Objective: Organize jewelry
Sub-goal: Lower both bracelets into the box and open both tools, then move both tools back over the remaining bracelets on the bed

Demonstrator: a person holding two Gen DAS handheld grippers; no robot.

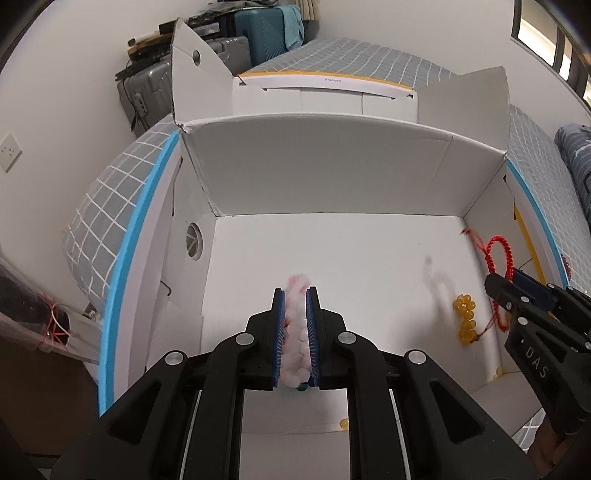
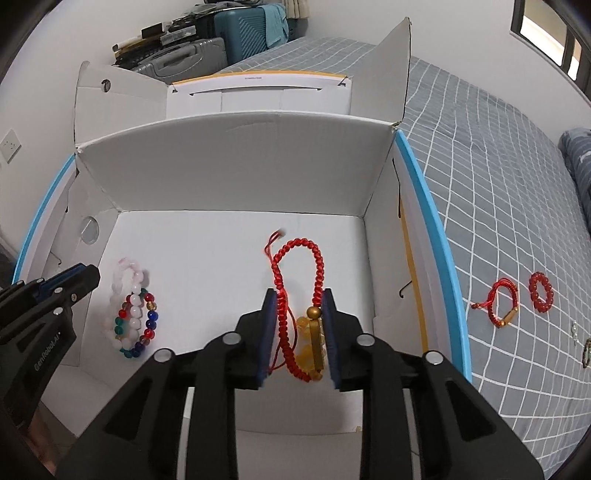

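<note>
My left gripper point(image 1: 296, 295) is shut on pale pink and white bead bracelets point(image 1: 297, 325) inside an open white cardboard box point(image 1: 332, 173). In the right wrist view the left gripper point(image 2: 86, 275) is at the left, with the pink bracelet point(image 2: 125, 280) and a multicoloured bead bracelet point(image 2: 138, 325) hanging beside it. My right gripper point(image 2: 298, 295) is shut on a red braided cord bracelet point(image 2: 295, 266) with yellow beads and a gold tube, held over the box floor. In the left wrist view the right gripper point(image 1: 496, 282) holds that red cord point(image 1: 498, 254), with yellow beads point(image 1: 466, 319) hanging below.
The box point(image 2: 236, 162) sits on a grey grid-patterned bed cover point(image 2: 498, 184). On the cover right of the box lie a red cord bracelet point(image 2: 498, 302) and a red bead bracelet point(image 2: 541, 291). Suitcases point(image 2: 236, 26) stand by the far wall. A loose yellow bead point(image 1: 344, 424) lies on the box floor.
</note>
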